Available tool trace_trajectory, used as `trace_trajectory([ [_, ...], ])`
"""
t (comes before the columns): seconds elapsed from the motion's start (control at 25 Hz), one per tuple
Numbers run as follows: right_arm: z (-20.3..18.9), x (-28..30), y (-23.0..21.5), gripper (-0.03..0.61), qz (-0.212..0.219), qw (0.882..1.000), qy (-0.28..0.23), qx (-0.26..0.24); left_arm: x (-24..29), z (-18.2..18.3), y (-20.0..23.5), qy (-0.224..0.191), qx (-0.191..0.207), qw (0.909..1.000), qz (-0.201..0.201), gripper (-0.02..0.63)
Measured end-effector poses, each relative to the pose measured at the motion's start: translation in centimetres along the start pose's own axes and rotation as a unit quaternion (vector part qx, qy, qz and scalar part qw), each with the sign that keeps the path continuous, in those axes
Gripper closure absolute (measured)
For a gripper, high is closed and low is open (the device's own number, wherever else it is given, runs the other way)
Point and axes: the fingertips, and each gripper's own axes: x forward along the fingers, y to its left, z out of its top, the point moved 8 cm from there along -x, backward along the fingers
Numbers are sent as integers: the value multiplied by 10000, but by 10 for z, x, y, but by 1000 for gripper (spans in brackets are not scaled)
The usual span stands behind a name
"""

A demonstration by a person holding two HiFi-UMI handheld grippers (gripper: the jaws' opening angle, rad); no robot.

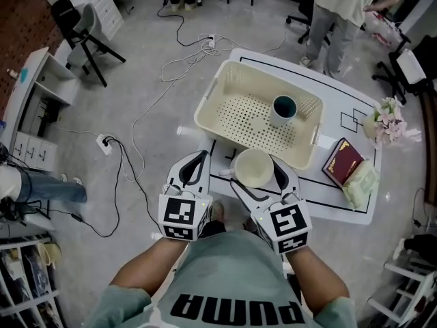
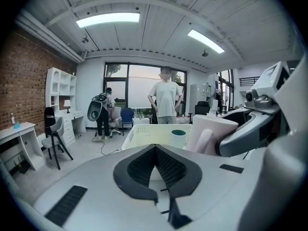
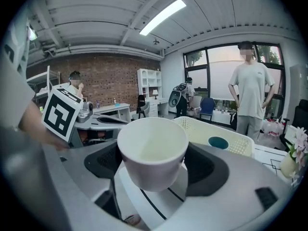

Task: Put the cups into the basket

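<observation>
The right tool (image 3: 154, 163) has its two jaws spread wide around a white cup (image 3: 153, 150), one dark pad pressed to each side of its wall. The cup stands upright with its open mouth up, and nothing shows inside it. From the right gripper view its base looks raised a little above the tabletop (image 1: 315, 198), with a black line on the white surface running under it.

In the head view the white cup sits just outside the near wall of the basket (image 1: 205, 112), close to the basket's middle. The basket is cream plastic with a perforated floor and walls, and it lies at an angle across the far left part of the tabletop. Inside it, towards its right end, a teal cup (image 1: 284, 108) stands upright on the perforated floor.

The left tool (image 2: 155, 150) is left of the right one and a little nearer, at the tabletop's near left edge. Its jaws are brought together so that the far tips of the pads meet, and they hold nothing.

On the right side of the tabletop, just beyond the basket's right end, lies a red book (image 1: 343, 161). A pale green packet (image 1: 360, 183) touches its near right side. Farther right, at the tabletop's edge, stands a bunch of pale pink flowers (image 1: 387, 121).

A person (image 1: 341, 9) in light clothes stands on the floor beyond the far side of the tabletop. White cables (image 1: 188, 57) trail over the grey floor to the left.
</observation>
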Motion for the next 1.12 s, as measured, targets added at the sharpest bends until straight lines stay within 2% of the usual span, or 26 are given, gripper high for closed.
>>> trace_trajectory([
  [0.64,58,48,-40,192,-57,9996,-215,-144,37,45,34,-197,350,9989,228,607],
  [1.12,70,101,-69,192,7,9999,6,-133,75,54,59,-112,456,9983,350,607],
])
